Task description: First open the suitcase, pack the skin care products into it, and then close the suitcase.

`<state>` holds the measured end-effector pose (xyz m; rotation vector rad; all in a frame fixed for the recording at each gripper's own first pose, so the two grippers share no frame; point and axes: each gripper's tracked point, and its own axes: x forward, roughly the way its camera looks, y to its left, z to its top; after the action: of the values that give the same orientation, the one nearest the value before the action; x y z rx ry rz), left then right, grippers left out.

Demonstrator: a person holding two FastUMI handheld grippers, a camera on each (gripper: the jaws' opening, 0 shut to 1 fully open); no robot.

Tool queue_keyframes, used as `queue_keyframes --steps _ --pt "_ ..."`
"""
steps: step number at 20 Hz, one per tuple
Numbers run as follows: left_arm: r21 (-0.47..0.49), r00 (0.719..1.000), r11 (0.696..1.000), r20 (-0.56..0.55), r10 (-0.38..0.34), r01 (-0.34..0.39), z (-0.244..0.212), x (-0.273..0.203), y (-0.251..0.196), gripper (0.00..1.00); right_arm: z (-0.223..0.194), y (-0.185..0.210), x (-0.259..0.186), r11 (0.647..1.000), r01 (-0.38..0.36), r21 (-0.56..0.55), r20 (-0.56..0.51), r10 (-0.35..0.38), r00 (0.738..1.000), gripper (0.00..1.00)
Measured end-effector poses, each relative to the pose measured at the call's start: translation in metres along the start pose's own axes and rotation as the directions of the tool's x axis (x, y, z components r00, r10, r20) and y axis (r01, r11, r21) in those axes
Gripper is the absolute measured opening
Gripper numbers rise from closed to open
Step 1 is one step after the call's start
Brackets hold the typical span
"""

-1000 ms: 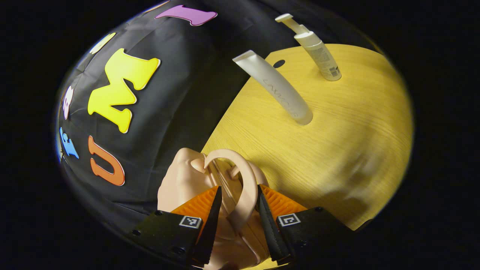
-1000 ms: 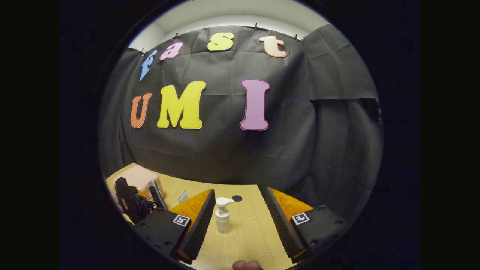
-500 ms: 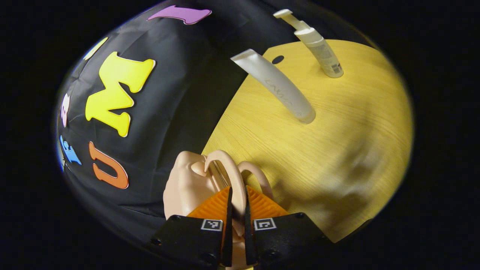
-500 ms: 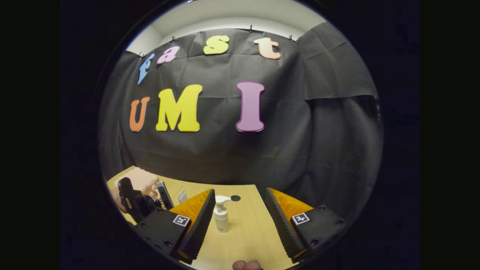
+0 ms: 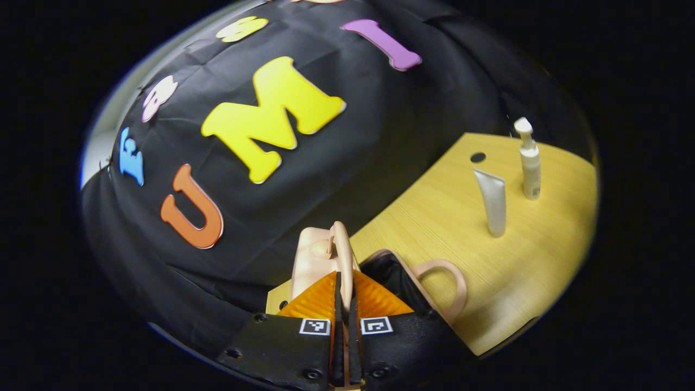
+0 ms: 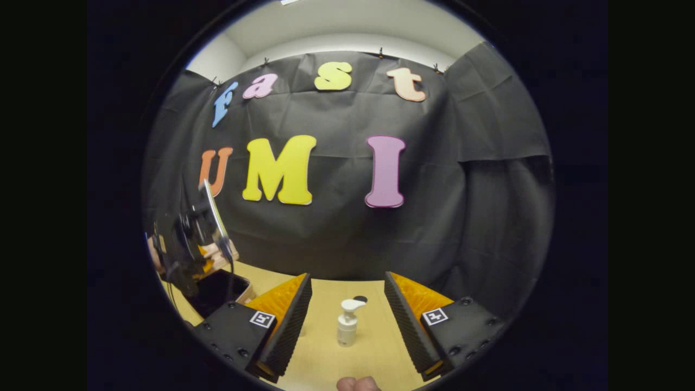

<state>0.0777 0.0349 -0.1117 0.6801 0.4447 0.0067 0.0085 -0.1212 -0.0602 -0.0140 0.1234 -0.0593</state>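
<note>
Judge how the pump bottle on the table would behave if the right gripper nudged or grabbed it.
The pump bottle stands upright, tall on a narrow base, so a sideways nudge would probably tip it. Once down, its round body may roll on the smooth wooden table. It looks like rigid plastic, so the open right gripper could likely clamp it firmly.

The suitcase (image 5: pixel 317 258) is pale peach-pink, its handles the same shade, and its open inside (image 5: pixel 393 277) is black. The worktop (image 5: pixel 521 271) is yellow-toned light wood with fine grain lines and one small black round hole (image 5: pixel 478 157). The pump bottle (image 6: pixel 347 324) is white with a white pump head. The tube (image 5: pixel 493 202) is a plain off-white, greyish in shadow.
</note>
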Motion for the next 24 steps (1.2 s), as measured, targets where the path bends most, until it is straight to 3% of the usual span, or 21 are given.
queue_keyframes --steps 4,7,13,16,17,18,21,24 --pt "-0.215 0.984 0.971 0.119 0.131 -0.104 -0.008 -0.014 0.112 0.06 0.017 0.037 0.002 0.999 -0.038 -0.025 0.016 0.038 0.999 0.80" --pt "-0.364 0.973 0.926 0.159 0.168 -0.101 -0.047 -0.016 0.173 0.06 0.030 0.067 0.003 0.997 -0.067 -0.043 0.019 0.068 0.998 0.80" --pt "-0.559 0.975 0.818 0.071 0.212 -0.137 -0.167 0.016 0.264 0.07 0.032 0.124 0.002 0.990 -0.108 -0.086 -0.011 0.108 0.994 0.80" --pt "-0.679 0.985 0.720 -0.023 0.172 -0.141 -0.246 0.069 0.263 0.07 0.022 0.151 0.000 0.987 -0.123 -0.104 -0.057 0.118 0.991 0.80" --pt "-0.703 0.988 0.697 -0.062 0.138 -0.141 -0.267 0.087 0.254 0.00 0.022 0.160 -0.002 0.984 -0.129 -0.120 -0.062 0.123 0.991 0.80" --pt "-0.721 0.990 0.679 -0.095 0.100 -0.138 -0.290 0.109 0.242 0.08 0.022 0.170 -0.005 0.981 -0.141 -0.136 -0.064 0.134 0.989 0.80" --pt "-0.787 0.980 0.600 -0.198 -0.028 -0.142 -0.348 0.130 0.194 0.10 0.021 0.188 -0.003 0.973 -0.159 -0.170 -0.074 0.149 0.986 0.79" --pt "-0.815 0.975 0.564 -0.211 -0.068 -0.137 -0.373 0.144 0.185 0.11 0.022 0.194 -0.001 0.972 -0.154 -0.177 -0.075 0.143 0.987 0.80"
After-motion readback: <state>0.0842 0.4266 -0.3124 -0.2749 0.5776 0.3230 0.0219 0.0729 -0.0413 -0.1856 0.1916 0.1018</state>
